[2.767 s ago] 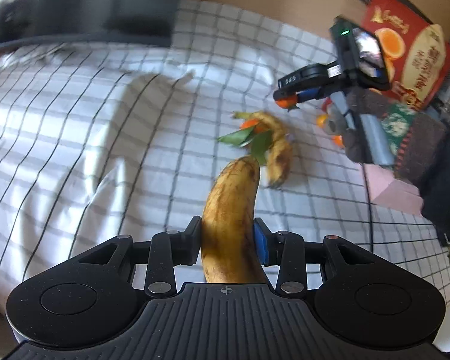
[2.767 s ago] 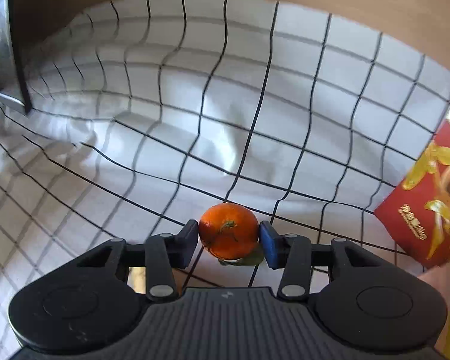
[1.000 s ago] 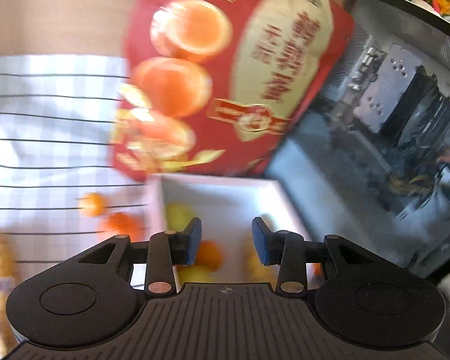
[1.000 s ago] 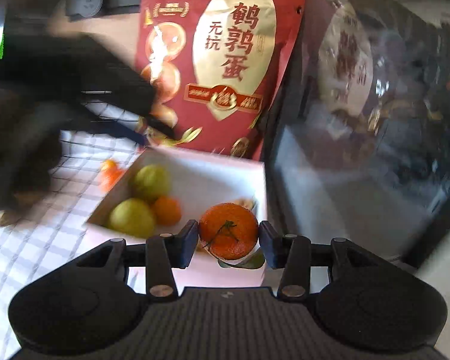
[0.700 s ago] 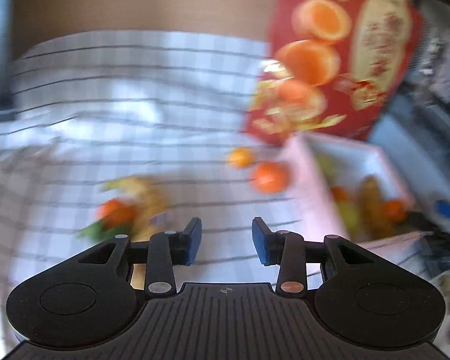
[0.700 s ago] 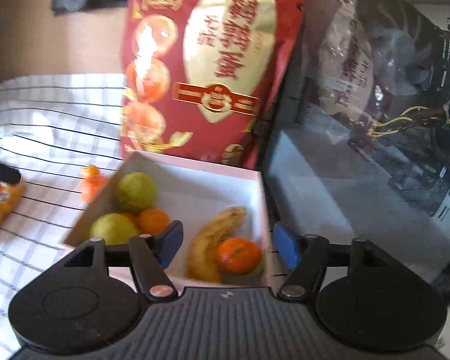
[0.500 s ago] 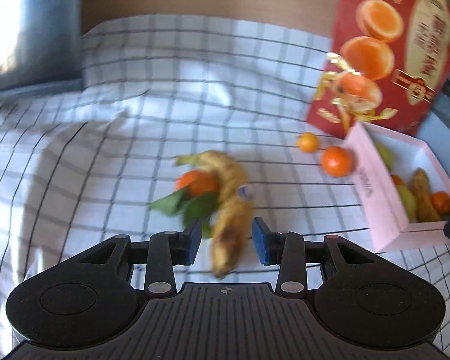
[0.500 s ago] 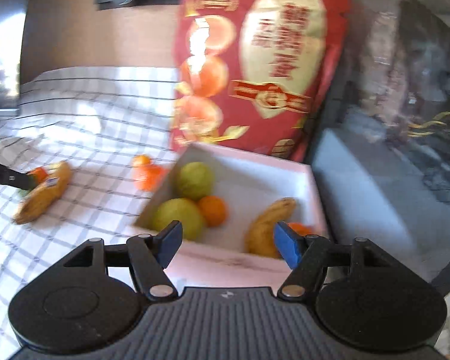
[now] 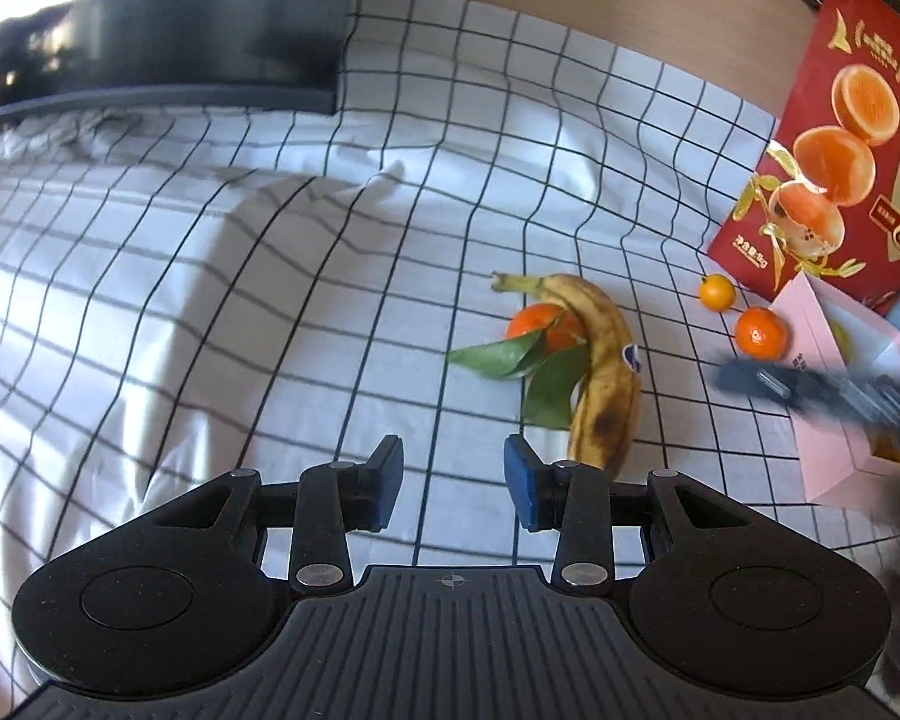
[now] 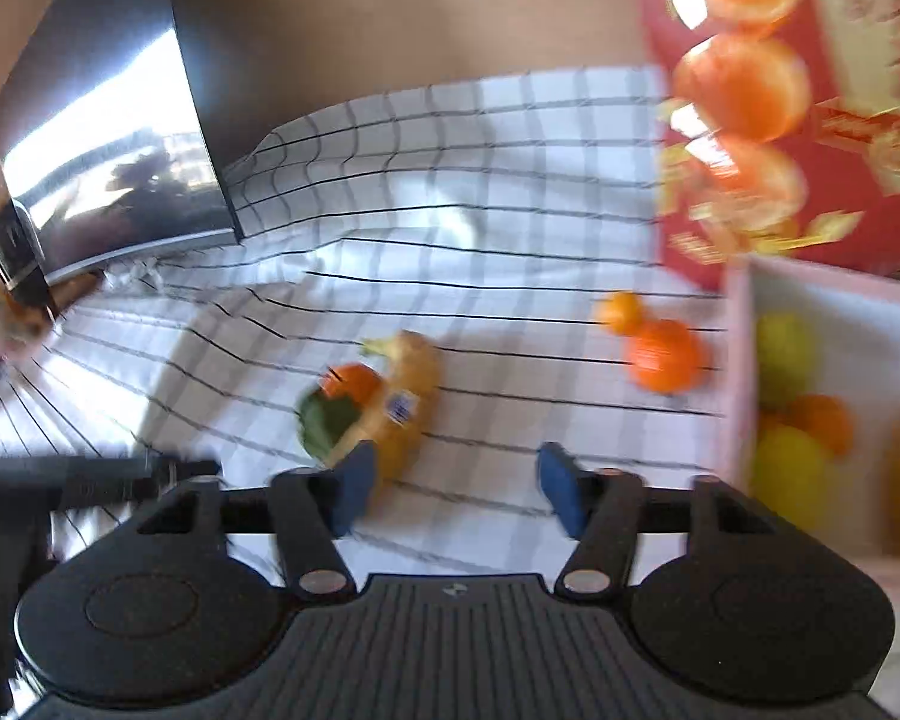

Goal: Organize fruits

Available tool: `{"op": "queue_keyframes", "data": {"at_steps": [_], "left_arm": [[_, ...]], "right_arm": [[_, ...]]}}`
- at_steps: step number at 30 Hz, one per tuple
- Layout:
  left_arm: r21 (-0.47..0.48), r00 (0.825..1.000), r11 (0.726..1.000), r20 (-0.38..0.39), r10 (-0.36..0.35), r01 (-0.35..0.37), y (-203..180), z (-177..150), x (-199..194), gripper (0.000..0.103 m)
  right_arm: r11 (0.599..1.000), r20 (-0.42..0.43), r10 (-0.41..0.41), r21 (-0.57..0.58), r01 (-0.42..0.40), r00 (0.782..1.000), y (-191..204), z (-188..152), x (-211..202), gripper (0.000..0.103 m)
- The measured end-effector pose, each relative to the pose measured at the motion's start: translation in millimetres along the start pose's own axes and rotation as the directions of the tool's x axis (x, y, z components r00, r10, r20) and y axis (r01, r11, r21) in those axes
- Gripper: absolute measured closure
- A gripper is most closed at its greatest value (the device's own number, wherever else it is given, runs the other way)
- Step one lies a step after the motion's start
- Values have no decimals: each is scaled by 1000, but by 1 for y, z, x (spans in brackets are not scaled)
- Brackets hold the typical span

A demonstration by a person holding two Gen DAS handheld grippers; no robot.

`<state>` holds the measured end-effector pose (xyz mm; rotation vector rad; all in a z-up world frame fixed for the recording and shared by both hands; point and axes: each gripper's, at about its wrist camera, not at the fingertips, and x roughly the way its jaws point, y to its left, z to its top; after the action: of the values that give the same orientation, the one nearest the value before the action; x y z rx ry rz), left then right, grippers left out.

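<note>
A spotted banana (image 9: 606, 372) lies on the checked cloth beside a leafy tangerine (image 9: 540, 324). Two loose oranges, one small (image 9: 717, 292) and one larger (image 9: 761, 332), sit by the pink box (image 9: 822, 414). My left gripper (image 9: 453, 480) is open and empty, just left of the banana's near end. My right gripper (image 10: 450, 489) is open and empty, above the cloth between the banana (image 10: 405, 405) and the box (image 10: 741, 372). The box holds green fruits (image 10: 780, 348), an orange (image 10: 822, 420) and a banana at the right edge. The right gripper shows blurred in the left wrist view (image 9: 822, 390).
A red pouch printed with oranges (image 9: 846, 138) stands behind the box. A dark monitor (image 9: 168, 18) stands at the far left of the cloth (image 9: 210, 300). The right wrist view is motion-blurred.
The banana and the tangerine that the grippers held now lie in the box. Both grippers opened and swung left, back over the cloth toward the remaining banana and tangerine.
</note>
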<state>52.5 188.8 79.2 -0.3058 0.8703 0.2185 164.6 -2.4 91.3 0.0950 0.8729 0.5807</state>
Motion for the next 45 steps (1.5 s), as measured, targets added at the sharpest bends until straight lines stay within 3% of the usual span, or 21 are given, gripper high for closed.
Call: {"op": "queue_keyframes", "data": {"at_steps": [3, 6, 10, 19, 25, 28, 32, 35, 38, 45], "left_arm": [[-24, 1000, 1000, -12, -13, 13, 13, -7, -3, 62], [-40, 1000, 999, -23, -21, 20, 26, -11, -6, 62], [-69, 999, 997, -21, -29, 28, 39, -10, -4, 62], [12, 995, 995, -6, -100, 100, 19, 9, 5, 62], [101, 994, 989, 0, -107, 107, -6, 26, 11, 62], [114, 996, 989, -9, -91, 91, -12, 32, 16, 62], [131, 997, 988, 0, -83, 82, -13, 36, 13, 62], [138, 997, 988, 0, -75, 75, -9, 37, 13, 62], [132, 997, 989, -1, -74, 73, -3, 39, 15, 62], [120, 998, 991, -11, -63, 64, 10, 44, 22, 62]], "right_arm": [[999, -37, 5, 50, -3, 999, 10, 20, 45, 59], [997, -58, -56, 44, 58, 997, 17, 27, 79, 59], [996, -91, -77, 41, 81, 993, 20, 27, 101, 59], [999, -128, -33, -29, 29, 991, 24, 17, 89, 59], [999, -105, -11, -47, 6, 994, 23, 7, 67, 78], [999, -104, -26, -47, 21, 994, 19, 9, 64, 78], [999, -83, -35, 25, 37, 996, 10, 17, 72, 76], [997, -94, -24, 69, 30, 995, 9, 24, 88, 67], [997, -99, -68, 38, 72, 993, 16, 30, 103, 53], [995, -90, -97, -27, 95, 991, 25, 41, 118, 52]]}}
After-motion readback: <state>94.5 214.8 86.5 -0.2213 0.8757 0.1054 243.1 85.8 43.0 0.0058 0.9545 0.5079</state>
